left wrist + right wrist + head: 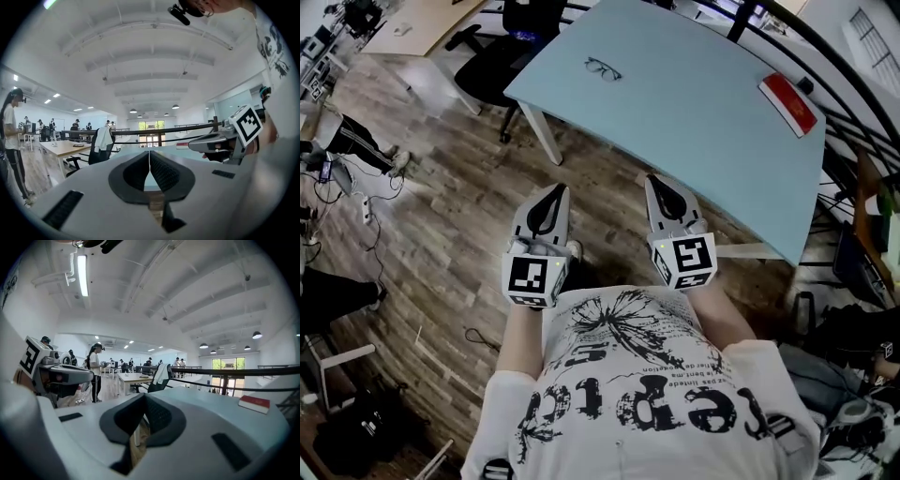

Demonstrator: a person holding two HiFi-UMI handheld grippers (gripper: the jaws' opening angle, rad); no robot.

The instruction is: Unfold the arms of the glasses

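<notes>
The dark-framed glasses (604,68) lie on the far part of the pale blue table (694,122), folded as far as I can tell at this distance. Both grippers are held close to the person's body, over the floor short of the table's near edge and far from the glasses. My left gripper (554,193) (149,153) is shut with nothing in it. My right gripper (660,184) (144,397) is shut and empty too. Each gripper view shows the other gripper beside it, but not the glasses.
A red book (788,102) (253,403) lies near the table's right edge. A black office chair (497,58) stands at the table's left side. A dark railing (853,103) runs along the right. Bags and cables lie on the wooden floor (441,234).
</notes>
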